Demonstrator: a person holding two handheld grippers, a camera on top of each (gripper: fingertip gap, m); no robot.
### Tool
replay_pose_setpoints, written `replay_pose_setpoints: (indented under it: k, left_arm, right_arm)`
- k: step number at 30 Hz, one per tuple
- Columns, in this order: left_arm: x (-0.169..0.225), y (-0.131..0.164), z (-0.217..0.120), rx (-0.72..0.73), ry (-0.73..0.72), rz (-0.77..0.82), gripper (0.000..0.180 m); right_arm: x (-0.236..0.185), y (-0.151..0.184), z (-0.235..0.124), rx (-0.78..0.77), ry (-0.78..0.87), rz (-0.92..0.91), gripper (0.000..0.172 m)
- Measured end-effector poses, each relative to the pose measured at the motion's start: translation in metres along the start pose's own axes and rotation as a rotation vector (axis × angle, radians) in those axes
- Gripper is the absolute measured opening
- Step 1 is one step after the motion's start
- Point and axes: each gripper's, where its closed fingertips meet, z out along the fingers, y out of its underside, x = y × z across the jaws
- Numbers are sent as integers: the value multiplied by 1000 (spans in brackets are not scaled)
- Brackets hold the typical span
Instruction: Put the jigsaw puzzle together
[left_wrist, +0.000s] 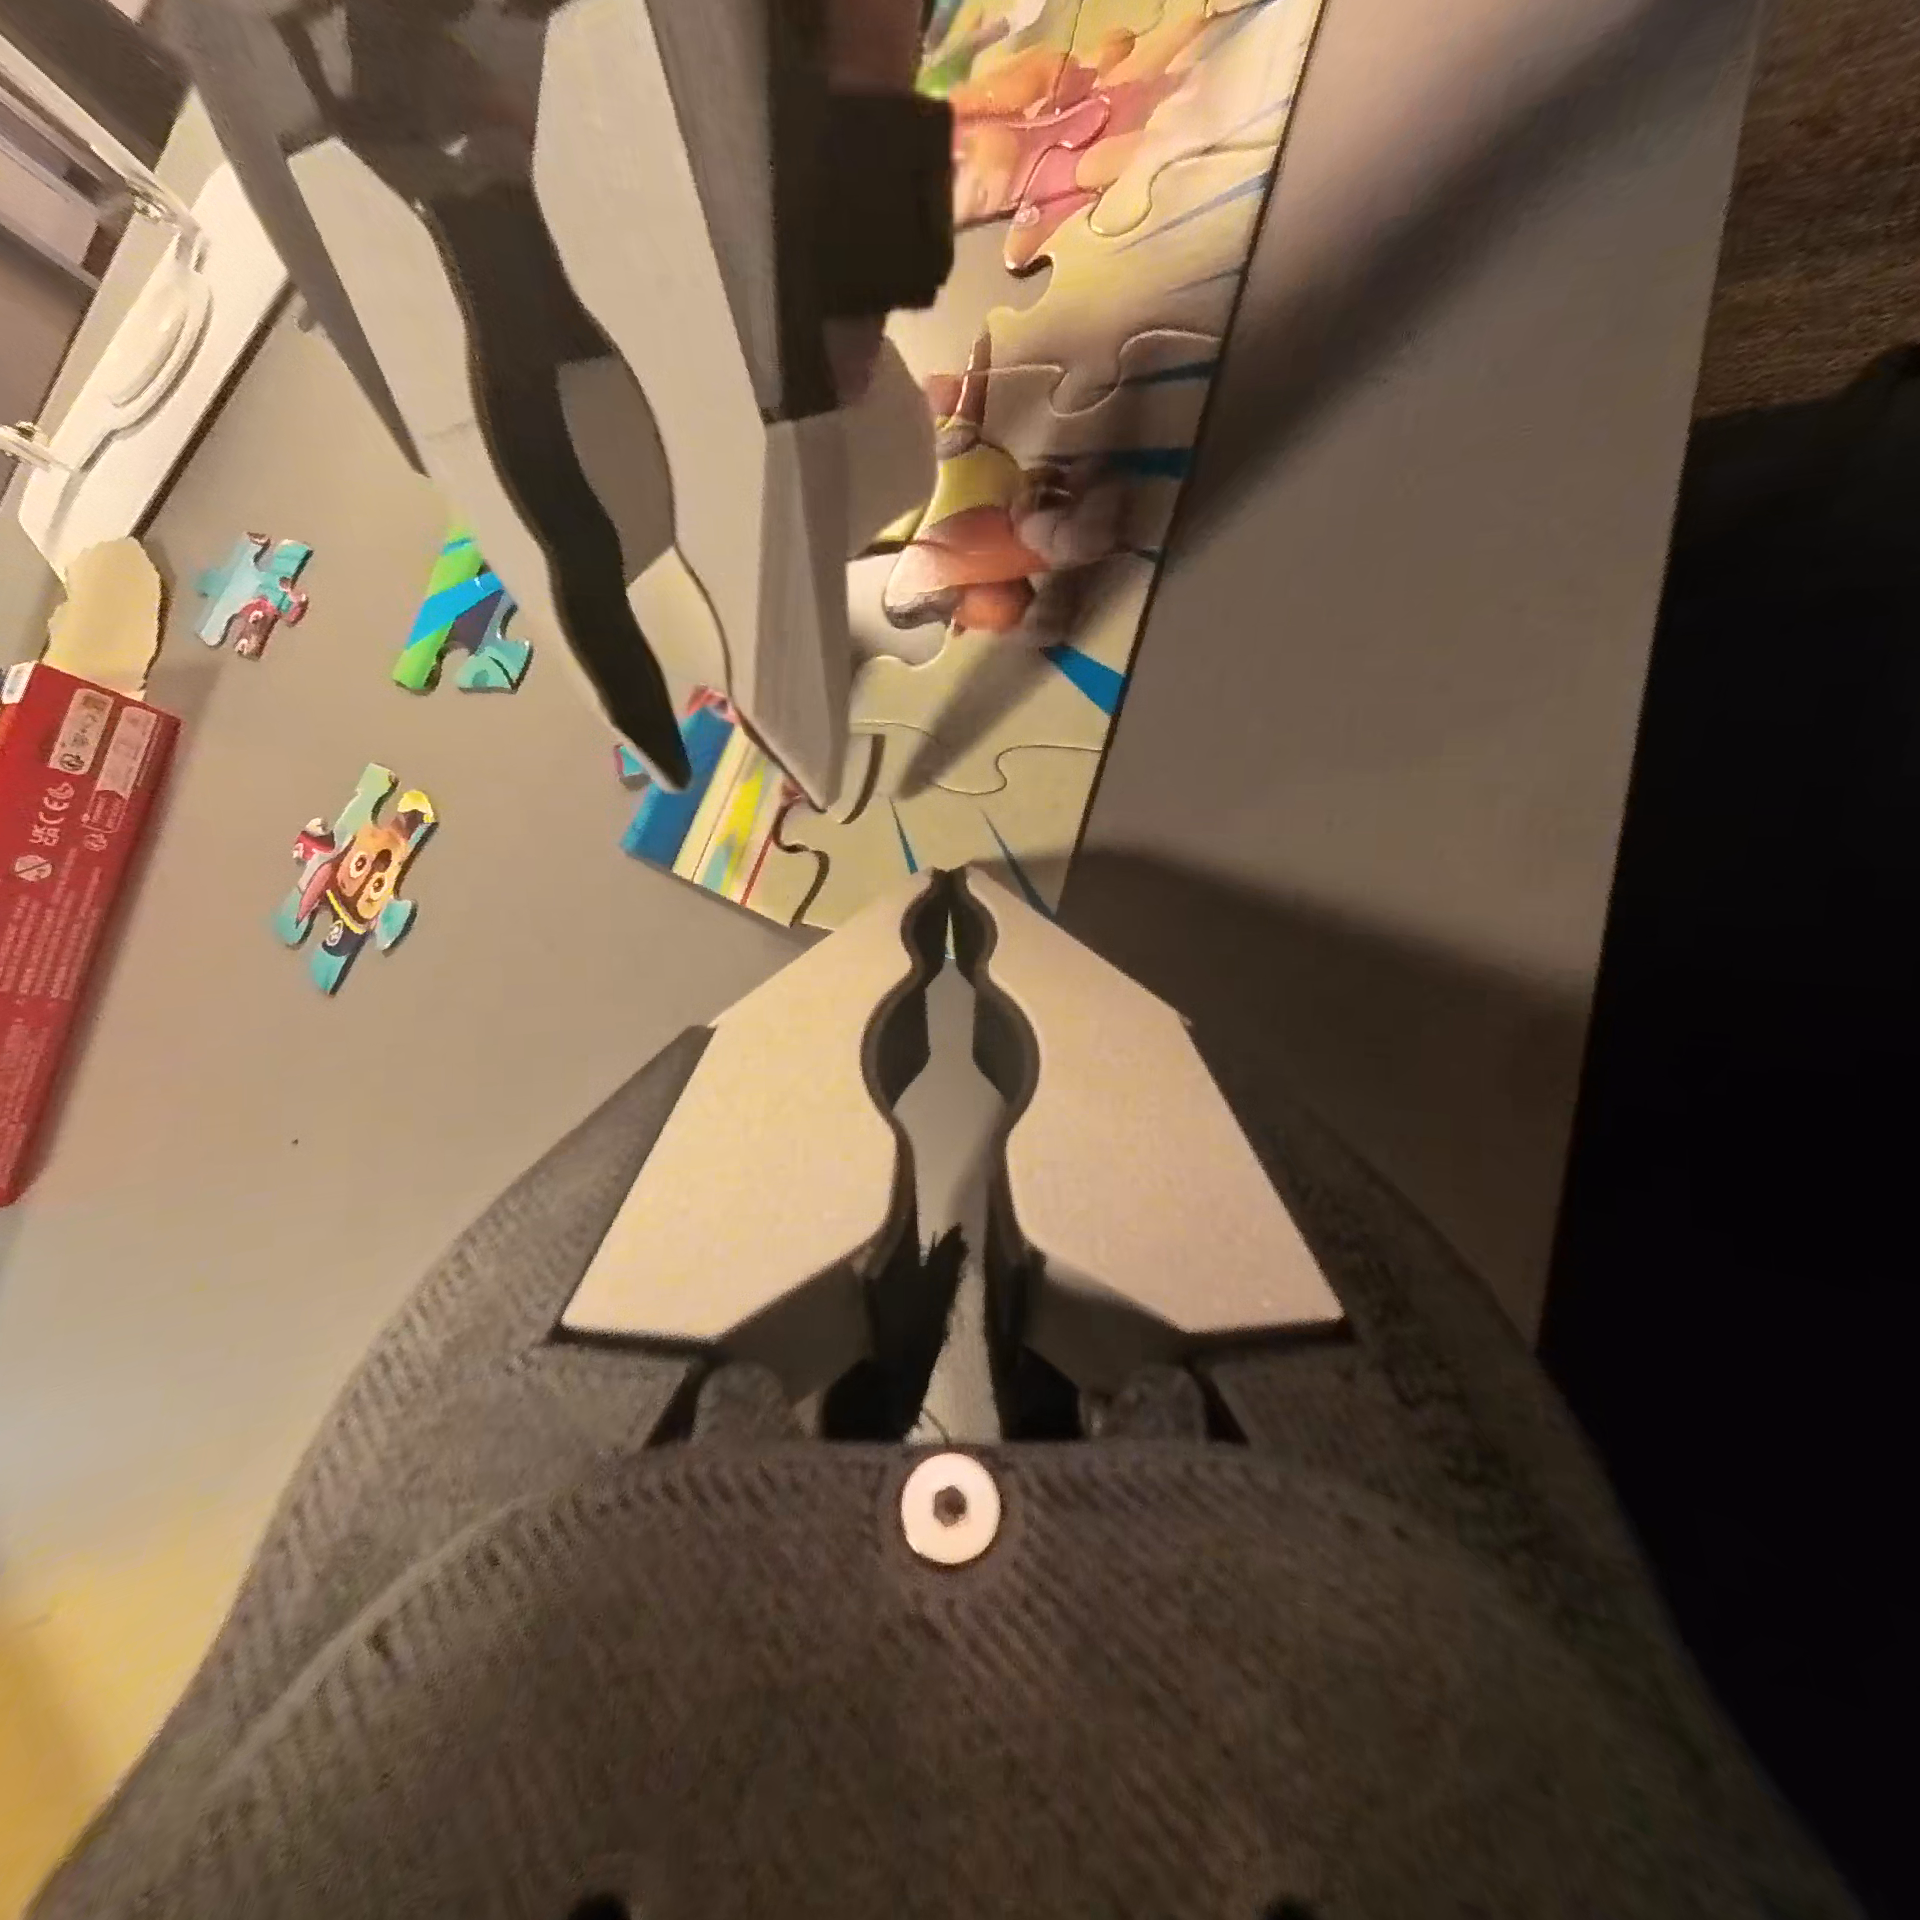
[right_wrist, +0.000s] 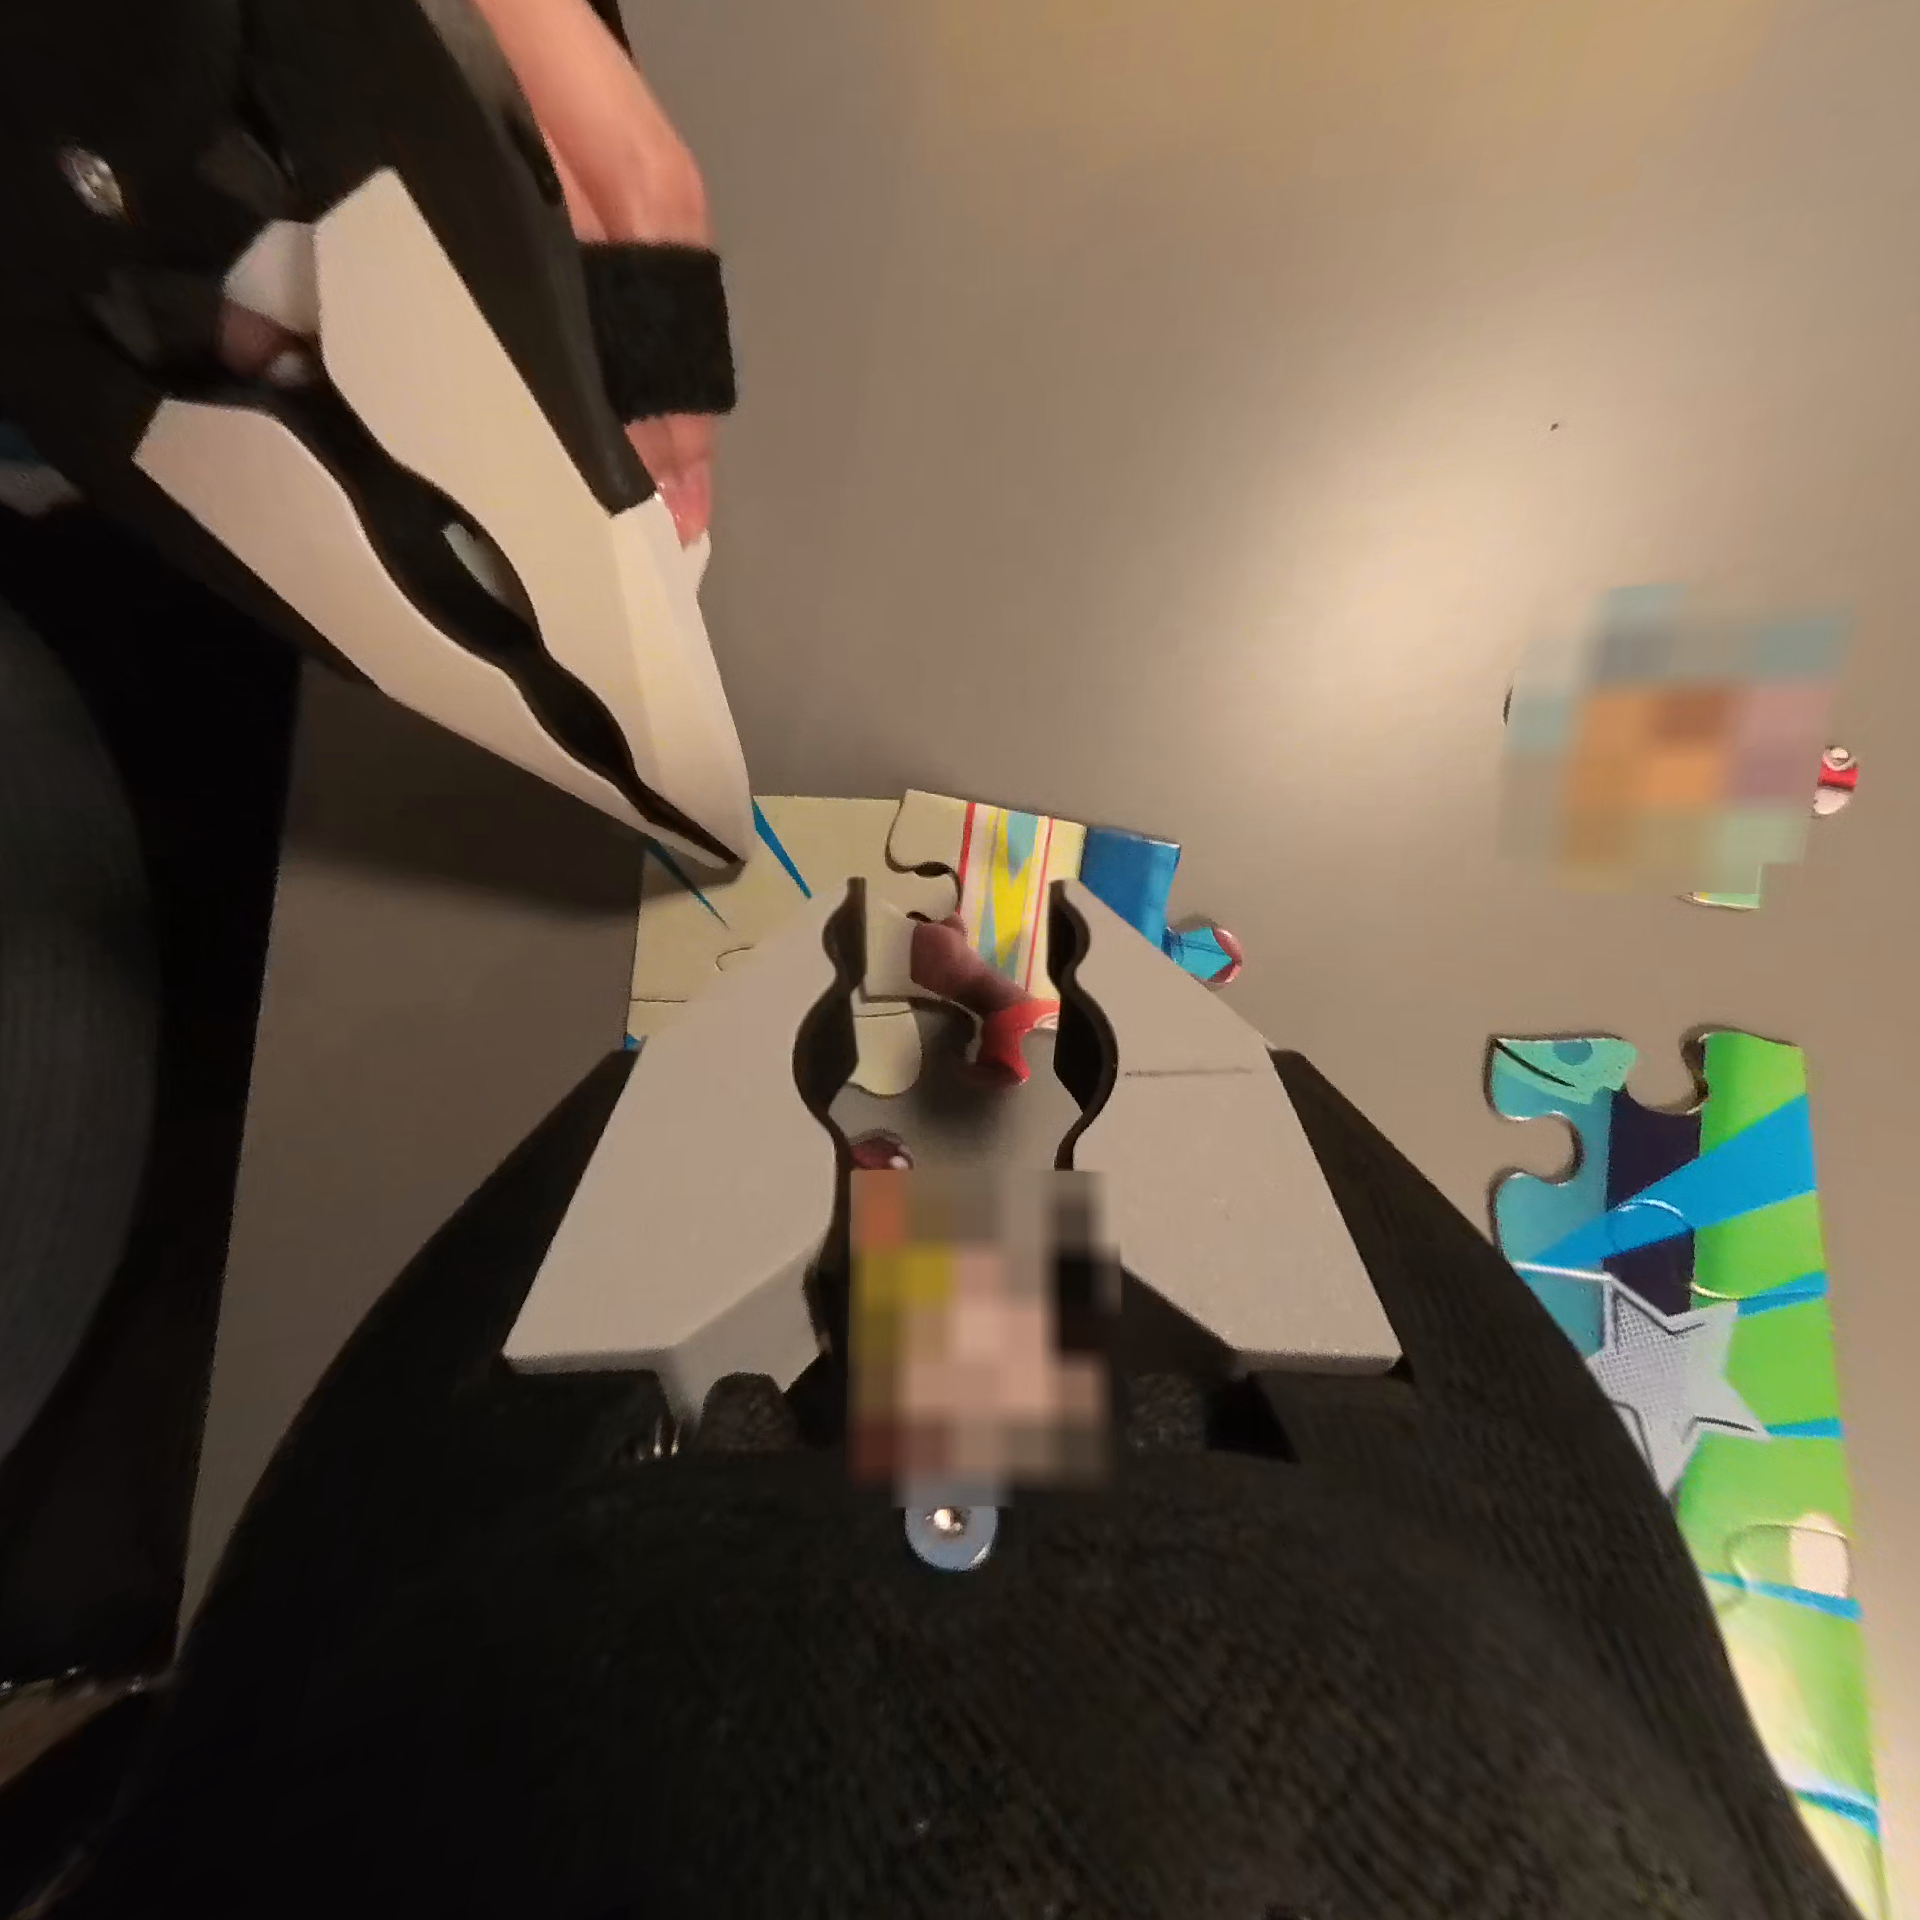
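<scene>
A partly assembled picture puzzle (left_wrist: 1101, 343) lies on the grey table (left_wrist: 312, 1195). My left gripper (left_wrist: 945, 883) is shut, with its tips at the puzzle's near corner; the right wrist view shows it (right_wrist: 727, 844) touching that pale corner piece (right_wrist: 717, 914). My right gripper (right_wrist: 958, 896) is open over the puzzle's edge. A cream, brown and red piece (right_wrist: 940, 977) lies between its fingers, and the pads do not press on it. The left wrist view shows the right gripper (left_wrist: 743, 788) reaching down from above with spread fingers beside a striped blue piece (left_wrist: 675, 831).
Three loose pieces (left_wrist: 255, 592) (left_wrist: 462, 623) (left_wrist: 353, 878) lie to the left, beside a red box (left_wrist: 73, 904). A white plastic tray (left_wrist: 135, 343) sits far left. A joined green and blue group (right_wrist: 1714, 1299) lies to the right. The table's edge (left_wrist: 1600, 831) runs along the right.
</scene>
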Motion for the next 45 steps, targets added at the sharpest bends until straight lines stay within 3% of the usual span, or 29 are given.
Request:
replay_pose_setpoints:
  k: [6,19,25,29,31,34,41,45]
  left_arm:
    - [0,0,0,3,2,-11,0]
    - [-2,-1,-1,18,-12,-36,0]
    - [-2,0,0,13,1,-47,0]
    - [-2,0,0,19,6,-65,0]
    - [-3,0,0,22,5,-69,0]
    - [-3,-1,0,21,1,-63,0]
    - [-3,-1,-1,19,-29,-35,0]
    - [-3,-1,-1,22,-23,-32,0]
  right_arm:
    - [17,12,2,-83,55,92,25]
    - [27,11,3,-113,-45,-66,8]
    - [32,9,4,-138,-38,-180,15]
    - [35,1,-2,-124,-34,-62,25]
    - [30,-3,-4,-110,-42,7,38]
    - [22,4,0,-167,3,-9,47]
    - [34,10,4,-181,64,108,45]
    - [32,9,5,-207,69,64,36]
